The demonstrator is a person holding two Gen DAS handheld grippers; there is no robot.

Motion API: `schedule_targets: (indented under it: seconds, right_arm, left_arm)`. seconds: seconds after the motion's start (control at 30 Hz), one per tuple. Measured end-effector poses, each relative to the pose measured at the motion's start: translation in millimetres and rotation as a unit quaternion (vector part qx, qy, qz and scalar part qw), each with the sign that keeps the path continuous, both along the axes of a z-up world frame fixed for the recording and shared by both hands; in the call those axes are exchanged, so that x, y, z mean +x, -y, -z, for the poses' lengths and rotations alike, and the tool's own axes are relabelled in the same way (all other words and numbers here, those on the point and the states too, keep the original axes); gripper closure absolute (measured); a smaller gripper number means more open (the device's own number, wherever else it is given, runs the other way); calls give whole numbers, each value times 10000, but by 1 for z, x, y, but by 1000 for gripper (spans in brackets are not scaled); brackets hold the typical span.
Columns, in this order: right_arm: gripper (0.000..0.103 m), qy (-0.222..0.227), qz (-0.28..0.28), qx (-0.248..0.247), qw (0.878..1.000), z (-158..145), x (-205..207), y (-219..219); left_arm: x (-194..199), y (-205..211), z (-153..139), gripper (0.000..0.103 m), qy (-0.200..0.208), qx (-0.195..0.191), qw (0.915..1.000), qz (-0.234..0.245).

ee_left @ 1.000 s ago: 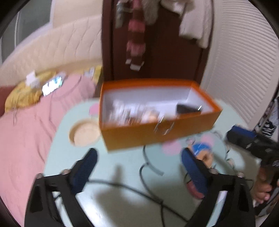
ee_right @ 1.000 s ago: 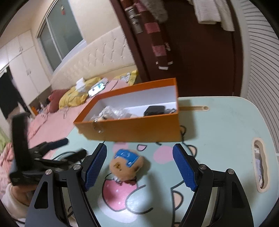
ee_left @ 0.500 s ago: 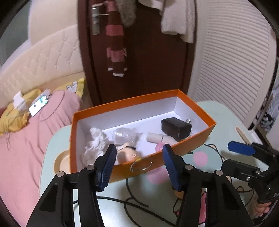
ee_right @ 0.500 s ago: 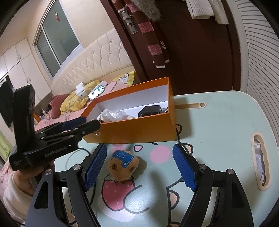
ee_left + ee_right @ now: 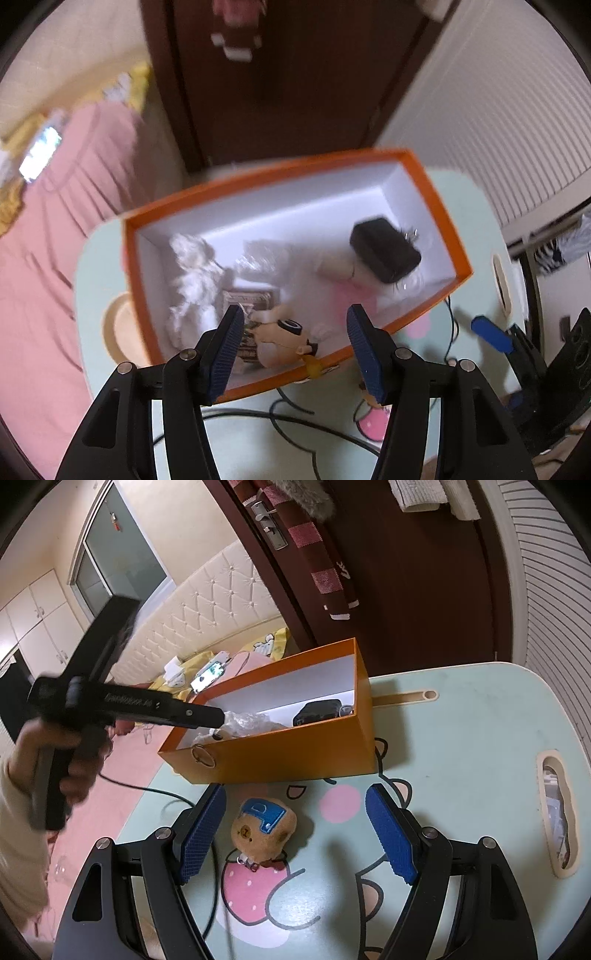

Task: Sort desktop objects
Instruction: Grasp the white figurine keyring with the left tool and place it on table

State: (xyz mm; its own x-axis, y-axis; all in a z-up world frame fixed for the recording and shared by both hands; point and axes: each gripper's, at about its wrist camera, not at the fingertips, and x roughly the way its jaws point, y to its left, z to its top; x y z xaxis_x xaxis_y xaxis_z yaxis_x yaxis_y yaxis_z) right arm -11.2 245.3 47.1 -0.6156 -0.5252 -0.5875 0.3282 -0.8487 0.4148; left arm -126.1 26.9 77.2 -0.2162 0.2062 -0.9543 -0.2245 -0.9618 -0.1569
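Our left tongs (image 5: 293, 341) hang half-open and empty over the orange box (image 5: 439, 206), above a doll (image 5: 284, 338). Our right tongs (image 5: 295, 834) gape, empty, around the plush bear (image 5: 264, 829) near the surface's (image 5: 480, 738) front edge.

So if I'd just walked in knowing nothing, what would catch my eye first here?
Probably the bright orange box on the pale green cartoon-printed table, already holding a black pouch, crumpled white stuff and a small doll. The left gripper hangs over its near end, jaws empty. In front of the box, a little brown plush bear with a blue cap lies on the table between the open jaws of the right gripper.
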Motion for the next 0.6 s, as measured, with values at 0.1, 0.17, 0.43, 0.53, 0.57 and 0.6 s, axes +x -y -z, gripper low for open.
schedule_targets:
  seconds: [0.1, 0.17, 0.43, 0.53, 0.57, 0.6]
  right_arm:
    - [25, 36, -24, -25, 10000, 1, 0, 0]
    - [25, 27, -24, -63, 10000, 0, 1, 0]
    - [25, -44, 26, -81, 10000, -4, 3, -1]
    - [25, -23, 65, -82, 9999, -3, 2, -1]
    - [25, -18, 71, -77, 9999, -2, 2, -1]
    - [25, -16, 73, -74, 9999, -2, 1, -1]
  left_arm:
    - [-8, -7, 17, 53, 424, -153, 9989, 144]
    - [-13, -8, 28, 56, 671, -162, 9975, 171]
    - [1, 6, 11, 57, 408, 480, 9980, -17]
    - [21, 16, -22, 57, -96, 947, 9954, -100]
    - [31, 19, -33, 57, -291, 1059, 9939, -91]
    - [41, 21, -45, 57, -474, 1165, 9920, -71]
